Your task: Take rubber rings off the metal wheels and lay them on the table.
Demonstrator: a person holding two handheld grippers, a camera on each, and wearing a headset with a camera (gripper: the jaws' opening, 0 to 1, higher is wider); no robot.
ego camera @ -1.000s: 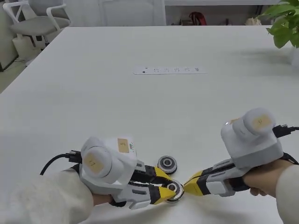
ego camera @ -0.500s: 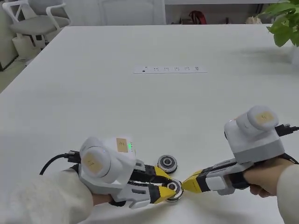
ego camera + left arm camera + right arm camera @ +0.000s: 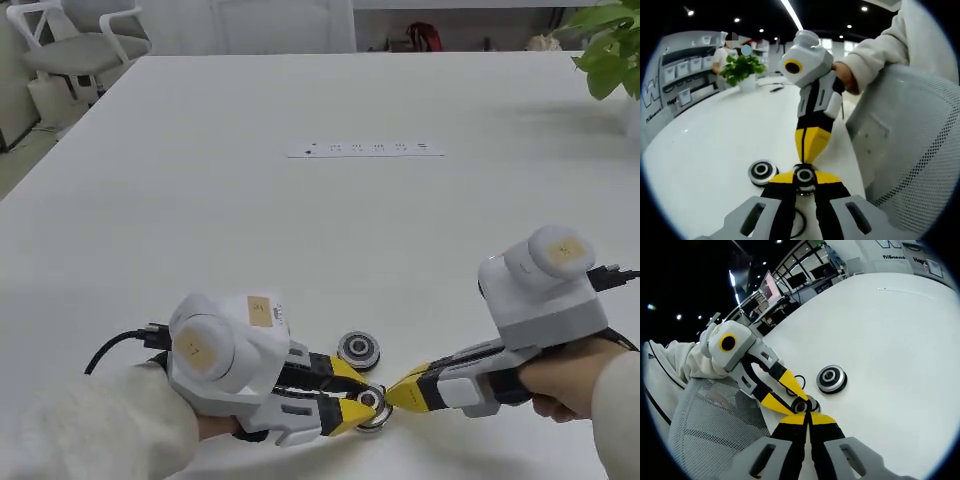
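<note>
My left gripper (image 3: 364,406) is shut on a small metal wheel (image 3: 372,402) with a black rubber ring, low over the white table near its front edge. My right gripper (image 3: 392,397) comes in from the right, its yellow tips pressed together at the wheel's rim, apparently pinching the ring. In the left gripper view the wheel (image 3: 804,175) sits between the yellow tips and the right gripper (image 3: 808,159) touches its far edge. The right gripper view has its own tips (image 3: 809,416) at the wheel (image 3: 801,406). A second ringed wheel (image 3: 358,349) (image 3: 762,171) (image 3: 831,378) lies flat just behind.
A white power strip (image 3: 365,150) lies mid-table. A potted plant (image 3: 610,55) stands at the far right corner and an office chair (image 3: 80,40) beyond the far left. A black cable (image 3: 115,350) trails from the left gripper.
The right gripper's tips have edged slightly left, closer onto the held wheel's rim. The left gripper and both wheels stay where they were.
</note>
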